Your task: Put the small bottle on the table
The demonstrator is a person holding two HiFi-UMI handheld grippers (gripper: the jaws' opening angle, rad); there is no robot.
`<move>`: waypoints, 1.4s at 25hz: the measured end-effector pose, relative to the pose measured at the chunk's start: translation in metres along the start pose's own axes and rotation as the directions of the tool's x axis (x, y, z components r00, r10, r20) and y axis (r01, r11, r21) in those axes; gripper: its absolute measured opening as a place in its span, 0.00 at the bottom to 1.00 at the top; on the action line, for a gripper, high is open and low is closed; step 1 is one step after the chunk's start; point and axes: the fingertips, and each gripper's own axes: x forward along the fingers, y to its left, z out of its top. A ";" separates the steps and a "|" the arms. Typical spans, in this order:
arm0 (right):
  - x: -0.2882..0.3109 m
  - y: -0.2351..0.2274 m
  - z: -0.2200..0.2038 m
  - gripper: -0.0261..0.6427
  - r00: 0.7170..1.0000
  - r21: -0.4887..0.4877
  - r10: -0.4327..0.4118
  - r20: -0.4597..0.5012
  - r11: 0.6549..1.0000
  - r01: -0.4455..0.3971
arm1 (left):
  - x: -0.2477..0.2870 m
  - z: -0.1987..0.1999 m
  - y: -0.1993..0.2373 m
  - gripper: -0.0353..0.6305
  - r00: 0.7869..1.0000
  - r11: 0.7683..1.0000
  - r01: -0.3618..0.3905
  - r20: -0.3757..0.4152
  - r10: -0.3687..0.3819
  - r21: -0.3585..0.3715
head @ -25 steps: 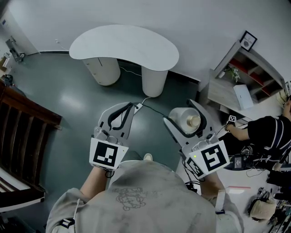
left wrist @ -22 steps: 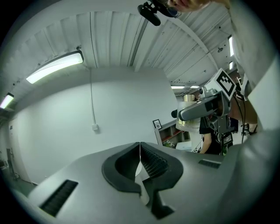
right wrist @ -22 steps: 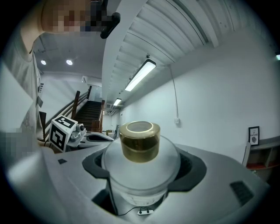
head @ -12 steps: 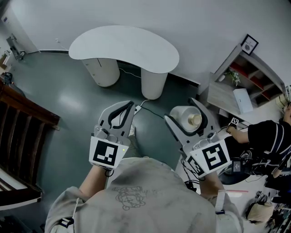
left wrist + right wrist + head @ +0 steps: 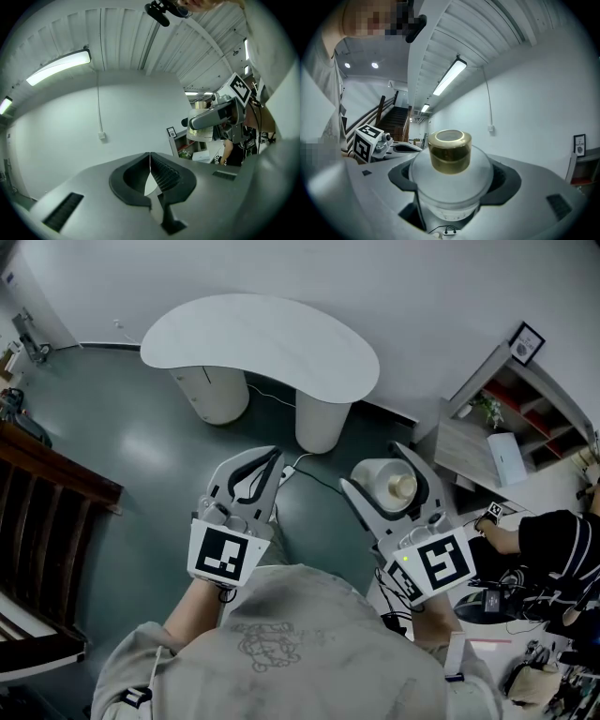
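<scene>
Snugly, right tongs clamp round frosted bottle, brassy cylindrical cap.

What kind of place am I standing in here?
Probably an office or studio-style workroom, not a home. A white kidney-shaped table stands on a bare floor, an open shelf unit lines the wall, and a dark wooden staircase rises behind.

White kidney-shaped table stands on teal floor beside white wall.

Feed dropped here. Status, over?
Right tongs shut on small bottle. Left tongs shut, empty. Table ahead, bottle not yet on it.
</scene>
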 end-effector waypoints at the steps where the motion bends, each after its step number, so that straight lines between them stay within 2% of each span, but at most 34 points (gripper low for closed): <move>1: 0.008 -0.003 -0.002 0.55 1.000 0.004 0.000 -0.004 1.000 0.000 | 0.004 -0.003 0.006 0.08 1.000 1.000 0.002 -0.003 -0.002 -0.001; 6: 0.056 -0.017 -0.005 0.55 1.000 0.005 0.006 -0.026 1.000 -0.006 | 0.029 -0.012 0.045 0.08 1.000 1.000 0.004 -0.021 -0.004 -0.014; 11: 0.109 -0.037 -0.002 0.55 0.999 0.016 0.006 -0.037 1.000 -0.005 | 0.070 -0.022 0.087 0.08 0.999 0.999 0.035 -0.038 -0.034 0.003; 18: 0.180 -0.071 0.005 0.55 0.997 0.023 -0.042 -0.058 0.999 0.043 | 0.119 -0.034 0.152 0.08 0.996 0.997 0.074 -0.045 -0.074 -0.011; 26: 0.265 -0.100 0.017 0.55 0.992 0.014 -0.101 -0.071 0.995 0.103 | 0.166 -0.045 0.230 0.08 0.993 0.993 0.114 -0.022 -0.114 -0.008; 35: 0.330 -0.112 0.016 0.55 0.988 0.012 -0.121 -0.093 0.992 0.123 | 0.197 -0.060 0.286 0.08 0.992 0.992 0.124 -0.001 -0.124 -0.014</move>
